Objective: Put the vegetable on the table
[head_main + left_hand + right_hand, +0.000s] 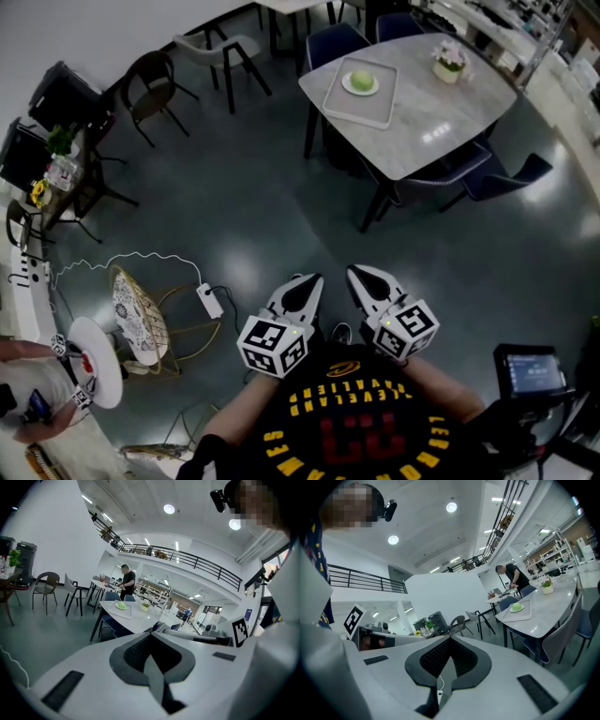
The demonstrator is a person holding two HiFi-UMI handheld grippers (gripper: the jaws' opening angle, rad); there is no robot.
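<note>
Marble-grey table (441,122) across the floor, tray (380,120) on it.
Left gripper (314,278) and right gripper (354,272) are near the person's body, jaws closed, empty; the round green vegetable (361,79) sits on a plate (349,87) in the tray.

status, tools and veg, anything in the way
Left tool shut, empty. Right tool shut, empty. Vegetable on plate in tray on table, far ahead. Chair at table's near side.

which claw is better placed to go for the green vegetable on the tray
Probably right: left claw and right claw are both shut, empty and far off, but the right lines up closer with the vegetable.
</note>
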